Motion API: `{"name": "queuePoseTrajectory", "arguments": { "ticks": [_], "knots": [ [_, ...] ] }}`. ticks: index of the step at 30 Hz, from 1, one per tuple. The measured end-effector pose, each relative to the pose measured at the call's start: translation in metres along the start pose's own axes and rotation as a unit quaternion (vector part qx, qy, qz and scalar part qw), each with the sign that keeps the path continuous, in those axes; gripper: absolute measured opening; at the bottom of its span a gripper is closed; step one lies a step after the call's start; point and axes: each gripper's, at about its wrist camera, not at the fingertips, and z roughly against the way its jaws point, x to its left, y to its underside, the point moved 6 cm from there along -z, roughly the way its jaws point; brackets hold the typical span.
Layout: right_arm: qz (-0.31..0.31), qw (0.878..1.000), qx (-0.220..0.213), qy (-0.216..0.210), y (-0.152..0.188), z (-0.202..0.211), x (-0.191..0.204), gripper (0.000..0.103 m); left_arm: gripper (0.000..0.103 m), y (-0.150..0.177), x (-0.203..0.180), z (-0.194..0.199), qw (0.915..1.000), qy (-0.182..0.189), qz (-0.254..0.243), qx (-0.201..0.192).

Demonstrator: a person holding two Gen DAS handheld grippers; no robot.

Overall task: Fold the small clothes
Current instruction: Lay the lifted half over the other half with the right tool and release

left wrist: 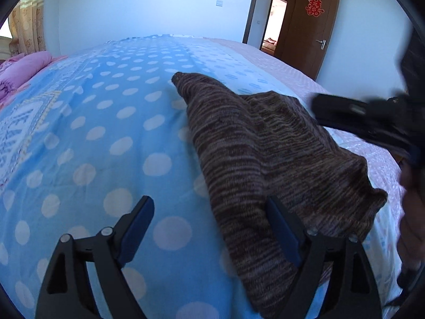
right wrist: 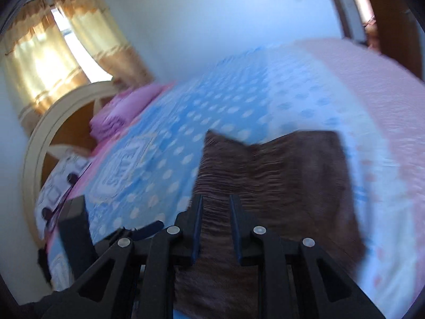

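The left gripper (left wrist: 209,228), at the near left of the bed, has its 2 blue-padded fingers spread wide and holds nothing; the edge of the brown striped knitted garment (left wrist: 265,146) lies across the gap and drapes over its right finger. That garment rests on the blue polka-dot bedsheet (left wrist: 106,133), partly folded, with 1 pointed corner aimed at the far wall. To fold well, I judge the left gripper should close on the near hem only, taking a single layer, then carry it flat over the body without dragging the sheet.

Further right, the right gripper (right wrist: 216,212) has its fingers narrowed around a ridge of the knit; the view is blurred, so I cannot tell whether they actually pinch it. Its black body (left wrist: 358,111) hangs just above the garment's right side and could block the fold's path. A pink folded quilt (left wrist: 24,66) lies well apart at the headboard end.
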Motion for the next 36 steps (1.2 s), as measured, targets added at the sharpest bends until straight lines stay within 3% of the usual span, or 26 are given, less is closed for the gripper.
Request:
{"name": "queuePoseTrajectory", "arguments": {
  "ticks": [4,6,10,14,17,19,21,23,24,26,28,29,33,36],
  "knots": [
    [0.030,0.998,0.049,0.012,-0.013,-0.065,0.002,0.020,0.094,0.008,0.007,-0.003,0.9995,0.012,0.025,0.017],
    [0.020,0.995,0.101,0.003,-0.009,-0.099,0.002,0.020,0.094,0.012,0.012,-0.002,0.9988,0.021,0.039,0.020],
    [0.084,0.989,0.122,-0.013,0.001,-0.121,0.040,0.020,0.094,0.017,0.024,0.004,0.9970,0.024,0.073,0.012],
    [0.025,0.992,0.118,-0.034,-0.005,-0.125,0.030,0.017,0.094,0.018,0.028,0.004,0.9958,0.029,0.086,0.011],
    [0.011,0.996,0.086,-0.033,-0.003,-0.101,0.023,0.021,0.097,0.018,0.024,0.004,0.9967,0.027,0.076,0.009],
    [0.032,0.999,0.042,0.001,-0.001,-0.065,0.019,0.037,0.097,0.018,0.023,0.004,0.9965,0.033,0.077,0.007],
    [0.062,0.996,0.005,0.058,0.003,-0.029,0.009,0.037,0.097,0.017,0.022,0.004,0.9965,0.034,0.077,0.008],
    [0.078,0.991,-0.011,0.110,0.013,0.003,-0.010,0.037,0.097,0.016,0.019,0.003,0.9972,0.027,0.069,0.009],
    [0.071,0.991,-0.003,0.116,0.022,0.015,-0.022,0.037,0.097,0.018,0.017,0.005,0.9977,0.024,0.063,0.008],
    [0.060,0.988,0.022,0.138,0.041,0.028,-0.045,0.035,0.097,0.017,0.012,0.004,0.9990,0.013,0.043,0.009],
    [0.073,0.983,0.040,0.163,0.062,0.036,-0.062,0.010,0.100,0.018,0.005,0.005,0.9997,0.004,0.022,0.008],
    [0.083,0.979,0.039,0.184,0.072,0.043,-0.071,0.009,0.101,0.019,0.000,0.005,0.9999,-0.003,0.009,0.009],
    [0.058,0.981,0.016,0.182,0.081,0.066,-0.084,0.006,0.102,0.022,-0.011,0.003,0.9993,-0.022,-0.024,0.016],
    [0.055,0.982,-0.012,0.179,0.079,0.078,-0.074,0.011,0.103,0.022,-0.012,0.004,0.9990,-0.015,-0.039,0.017]
  ]
}}
